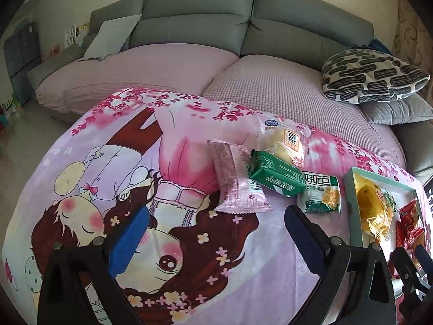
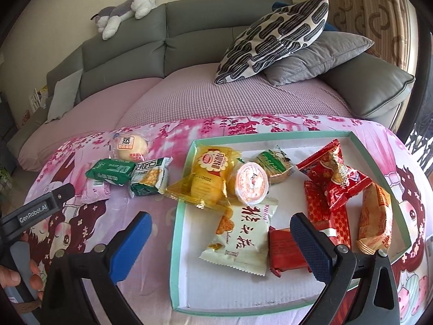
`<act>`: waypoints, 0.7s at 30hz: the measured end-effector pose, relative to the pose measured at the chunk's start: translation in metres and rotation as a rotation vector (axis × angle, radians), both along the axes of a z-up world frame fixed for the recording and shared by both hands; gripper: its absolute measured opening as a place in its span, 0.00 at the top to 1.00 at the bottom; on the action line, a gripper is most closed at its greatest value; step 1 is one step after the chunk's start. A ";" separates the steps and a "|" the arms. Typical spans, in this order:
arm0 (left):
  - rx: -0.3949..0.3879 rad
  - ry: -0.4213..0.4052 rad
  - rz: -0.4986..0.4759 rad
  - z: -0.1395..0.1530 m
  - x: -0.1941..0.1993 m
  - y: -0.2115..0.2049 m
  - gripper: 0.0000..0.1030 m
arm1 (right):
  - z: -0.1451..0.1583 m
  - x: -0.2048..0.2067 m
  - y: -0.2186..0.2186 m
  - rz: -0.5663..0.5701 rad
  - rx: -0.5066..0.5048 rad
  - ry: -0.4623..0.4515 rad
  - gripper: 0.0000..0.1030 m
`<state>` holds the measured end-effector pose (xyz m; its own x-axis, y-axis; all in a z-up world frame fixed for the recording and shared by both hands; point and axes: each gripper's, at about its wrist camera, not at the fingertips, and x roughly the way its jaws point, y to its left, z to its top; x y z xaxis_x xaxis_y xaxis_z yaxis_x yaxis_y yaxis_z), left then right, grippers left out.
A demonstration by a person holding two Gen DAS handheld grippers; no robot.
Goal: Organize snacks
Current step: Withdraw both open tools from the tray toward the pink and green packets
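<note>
A shallow teal-rimmed box (image 2: pixel 181 214) lies on the cartoon blanket and holds several snacks: a yellow cake pack (image 2: pixel 207 178), a jelly cup (image 2: pixel 250 182), a white packet (image 2: pixel 243 233), a dark red bar (image 2: pixel 286 249) and red wrappers (image 2: pixel 335 178). Left of the box lie a pink packet (image 1: pixel 238 184), a green biscuit pack (image 1: pixel 276 172), a green-white packet (image 1: pixel 322 192) and a steamed cake (image 1: pixel 286 140). My left gripper (image 1: pixel 213 243) is open, short of the pink packet. My right gripper (image 2: pixel 219 243) is open over the box's near side, with the white packet between its fingers' line.
A grey sofa (image 2: pixel 189 27) with pink seat covers stands behind the blanket. A patterned cushion (image 2: pixel 276 38) and grey cushion (image 2: pixel 319 57) lie at its right end. A plush toy (image 2: pixel 127 8) rests on the sofa back. A hand (image 2: pixel 16 276) holds the left gripper.
</note>
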<state>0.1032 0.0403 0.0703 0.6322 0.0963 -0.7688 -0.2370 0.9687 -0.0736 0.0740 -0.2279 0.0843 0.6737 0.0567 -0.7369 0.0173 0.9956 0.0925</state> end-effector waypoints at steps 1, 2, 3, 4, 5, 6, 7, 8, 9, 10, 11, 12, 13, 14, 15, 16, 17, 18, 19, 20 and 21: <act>-0.009 0.003 0.007 0.000 0.001 0.004 0.03 | 0.001 0.000 0.004 0.006 0.001 -0.002 0.00; -0.017 0.007 0.014 -0.001 0.001 0.008 0.03 | 0.002 0.000 0.008 0.012 0.002 -0.004 0.00; -0.022 0.011 0.020 -0.002 0.002 0.012 0.03 | 0.003 0.001 0.012 0.017 0.003 -0.007 0.00; -0.025 0.013 0.025 -0.002 0.003 0.015 0.03 | 0.004 0.001 0.015 0.023 0.004 -0.013 0.00; -0.025 0.016 0.029 -0.003 0.004 0.017 0.03 | 0.005 0.002 0.019 0.029 0.004 -0.018 0.00; -0.023 0.019 0.034 -0.003 0.005 0.019 0.03 | 0.007 0.003 0.023 0.035 0.003 -0.023 0.00; -0.025 0.017 0.038 -0.003 0.006 0.021 0.03 | 0.008 0.004 0.027 0.039 0.000 -0.027 0.00; -0.035 0.014 0.045 -0.004 0.007 0.024 0.03 | 0.009 0.005 0.031 0.043 -0.004 -0.030 0.00; -0.050 0.013 0.056 -0.005 0.008 0.027 0.03 | 0.010 0.007 0.034 0.046 -0.008 -0.031 0.00; -0.066 0.015 0.065 -0.006 0.010 0.030 0.03 | 0.011 0.008 0.038 0.047 -0.013 -0.032 0.00; -0.078 0.021 0.068 -0.007 0.012 0.033 0.03 | 0.012 0.010 0.042 0.049 -0.019 -0.034 0.00; -0.083 0.027 0.070 -0.008 0.014 0.035 0.03 | 0.012 0.011 0.045 0.053 -0.024 -0.036 0.00; -0.085 0.028 0.074 -0.009 0.016 0.037 0.03 | 0.012 0.013 0.048 0.059 -0.030 -0.037 0.00; -0.090 0.028 0.080 -0.010 0.018 0.039 0.03 | 0.013 0.014 0.052 0.064 -0.036 -0.039 0.01; -0.096 0.029 0.085 -0.010 0.019 0.041 0.03 | 0.013 0.016 0.055 0.068 -0.042 -0.041 0.02; -0.103 0.033 0.086 -0.011 0.021 0.042 0.03 | 0.013 0.019 0.058 0.071 -0.047 -0.043 0.03; -0.106 0.040 0.083 -0.013 0.024 0.042 0.03 | 0.013 0.021 0.061 0.074 -0.051 -0.045 0.04; -0.107 0.048 0.077 -0.015 0.026 0.041 0.03 | 0.013 0.024 0.065 0.079 -0.053 -0.046 0.06; -0.108 0.055 0.067 -0.016 0.029 0.040 0.03 | 0.012 0.028 0.068 0.087 -0.053 -0.046 0.06; -0.112 0.064 0.053 -0.018 0.033 0.038 0.03 | 0.011 0.031 0.072 0.094 -0.055 -0.045 0.08; -0.115 0.070 0.037 -0.020 0.036 0.036 0.03 | 0.010 0.035 0.075 0.102 -0.058 -0.044 0.09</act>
<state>0.1391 0.0764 0.0507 0.5740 0.0270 -0.8184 -0.2811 0.9452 -0.1660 0.1095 -0.1526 0.0941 0.6980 0.0849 -0.7111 -0.0872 0.9956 0.0333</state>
